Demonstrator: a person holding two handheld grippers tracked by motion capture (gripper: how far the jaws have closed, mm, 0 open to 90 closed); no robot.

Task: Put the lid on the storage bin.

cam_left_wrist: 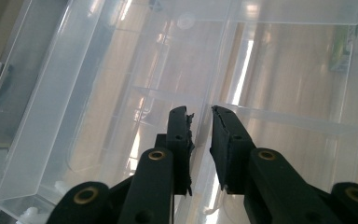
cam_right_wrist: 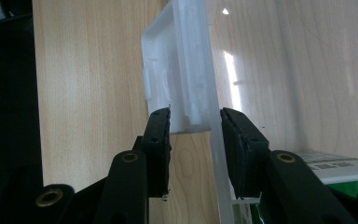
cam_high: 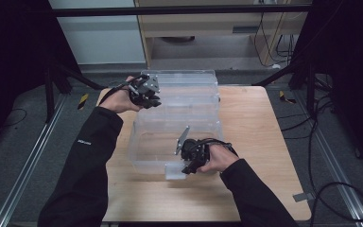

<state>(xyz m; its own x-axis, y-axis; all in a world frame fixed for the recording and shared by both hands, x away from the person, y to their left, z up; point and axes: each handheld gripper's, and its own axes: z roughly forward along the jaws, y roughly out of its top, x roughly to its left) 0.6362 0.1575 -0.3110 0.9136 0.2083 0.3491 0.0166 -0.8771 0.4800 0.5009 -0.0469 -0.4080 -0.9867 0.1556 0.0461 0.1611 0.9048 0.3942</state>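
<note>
Clear plastic bin (cam_high: 179,127) sits on the wooden table (cam_high: 260,142), long axis running away from you, near wall toward your body. A second clear piece, apparently its lid (cam_high: 179,78), lies at the far end, touching the bin.

Your left gripper (cam_high: 153,101) is at the bin's far left corner, at rim height. In the left gripper view its jaws straddle a thin clear edge (cam_left_wrist: 200,140) of the bin, which runs up between the two pads. The gap is narrow; the left pad (cam_left_wrist: 179,140) lies against the plastic, but you cannot tell from the glare whether the right pad presses too. Grip unconfirmed.

Your right gripper (cam_high: 189,168) is at the bin's near wall, right of centre, just beside a white latch tab (cam_high: 175,171) that projects from that wall onto the table. In the right gripper view the clear wall (cam_right_wrist: 214,140) and the base of the latch (cam_right_wrist: 177,70) stand between the jaws. The right pad (cam_right_wrist: 237,149) is close against the wall; the left pad (cam_right_wrist: 161,149) is at the latch's lower corner. The jaws appear clamped on the wall and latch together.

A green-and-white label (cam_right_wrist: 335,172) shows through the plastic at lower right of that view.
</note>
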